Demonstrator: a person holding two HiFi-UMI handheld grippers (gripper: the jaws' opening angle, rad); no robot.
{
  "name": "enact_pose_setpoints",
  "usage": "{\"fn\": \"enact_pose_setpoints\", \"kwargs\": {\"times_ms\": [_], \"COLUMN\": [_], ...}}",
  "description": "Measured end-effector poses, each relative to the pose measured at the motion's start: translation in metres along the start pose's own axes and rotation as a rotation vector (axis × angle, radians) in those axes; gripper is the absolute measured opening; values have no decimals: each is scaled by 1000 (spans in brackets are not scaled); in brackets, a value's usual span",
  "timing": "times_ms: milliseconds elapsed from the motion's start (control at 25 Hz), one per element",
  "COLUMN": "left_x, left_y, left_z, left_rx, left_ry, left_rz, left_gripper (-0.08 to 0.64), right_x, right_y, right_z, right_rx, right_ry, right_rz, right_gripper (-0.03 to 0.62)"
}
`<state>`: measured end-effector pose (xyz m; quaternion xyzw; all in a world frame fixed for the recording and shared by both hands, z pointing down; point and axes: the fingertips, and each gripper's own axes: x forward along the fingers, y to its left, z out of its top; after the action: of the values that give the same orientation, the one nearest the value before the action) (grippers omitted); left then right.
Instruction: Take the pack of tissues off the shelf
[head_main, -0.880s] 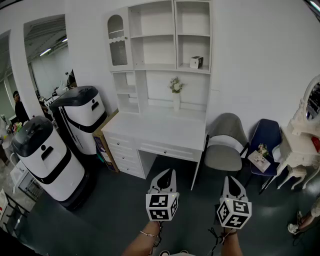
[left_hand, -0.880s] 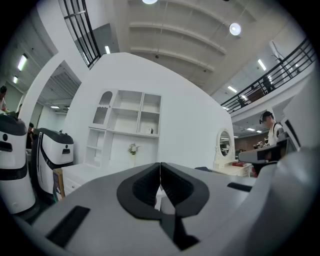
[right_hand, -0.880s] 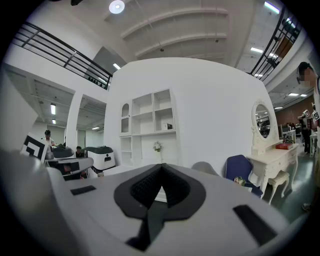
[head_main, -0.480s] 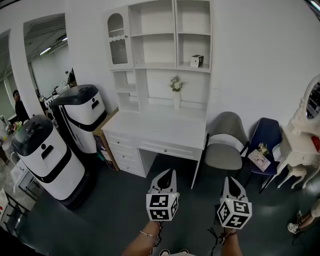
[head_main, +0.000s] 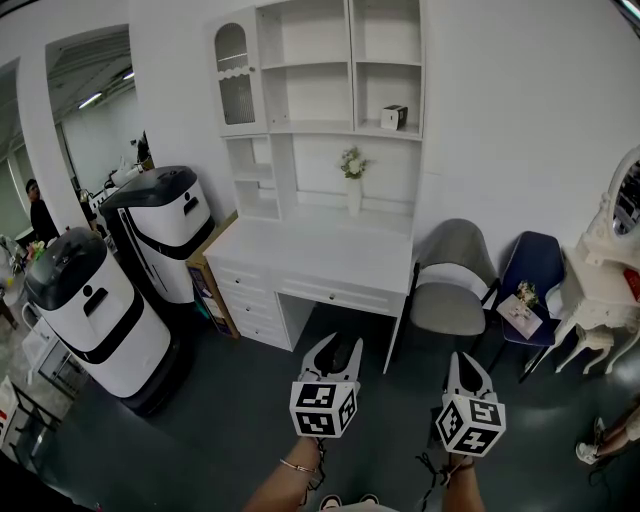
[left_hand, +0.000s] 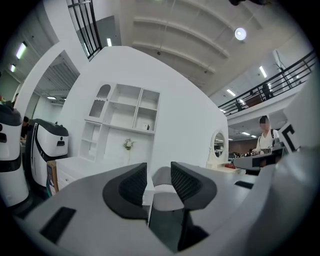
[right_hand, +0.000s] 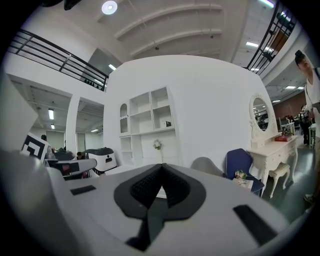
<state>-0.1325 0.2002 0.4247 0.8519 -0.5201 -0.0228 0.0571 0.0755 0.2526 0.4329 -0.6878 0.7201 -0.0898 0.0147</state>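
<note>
With my left gripper (head_main: 339, 347) jaws apart and empty and the right gripper (head_main: 466, 360) jaws together, I could shove the tissues (head_main: 393, 117) deeper into the shelf (head_main: 300, 131) when reaching that high.

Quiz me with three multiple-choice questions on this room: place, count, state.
1. Where is the pack of tissues? A floor; B right-hand shelf; C mirror table.
2. How many chairs stand right of the desk? A one; B four; C two.
3. The fingers of the left gripper are: A apart, empty; B shut on tissues; C shut on a vase.
Answers: 1 B, it sits on that shelf. 2 C, a grey chair and a blue chair. 3 A, a gap shows between them.
</note>
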Motion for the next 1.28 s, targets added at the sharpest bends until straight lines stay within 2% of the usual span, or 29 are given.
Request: {"fn": "enact_pose_setpoints", "kwargs": {"times_ms": [200, 360, 680, 1040, 1280], "left_x": [1, 0, -2, -7, 3], "left_y": [-1, -1, 13, 36, 41], "left_z": [-2, -5, -6, -5, -15], "left_rx": [0, -7, 1, 21, 17], "left_ry": [0, 1, 18, 25, 44], "left_rz": [-9, -18, -17, -40, -46], "left_gripper": [247, 290, 295, 295, 295], "right_x": [-1, -2, 0, -6, -1], "right_y": [0, 1, 12, 23, 15], "right_z": [-3, -4, -4, -12, -20], "right_rx": [1, 2, 16, 37, 46], "right_ry": [3, 1, -15, -30, -13], "right_rz": [0, -2, -11, -69, -99], "right_gripper": [5, 5, 6, 6, 6]}}
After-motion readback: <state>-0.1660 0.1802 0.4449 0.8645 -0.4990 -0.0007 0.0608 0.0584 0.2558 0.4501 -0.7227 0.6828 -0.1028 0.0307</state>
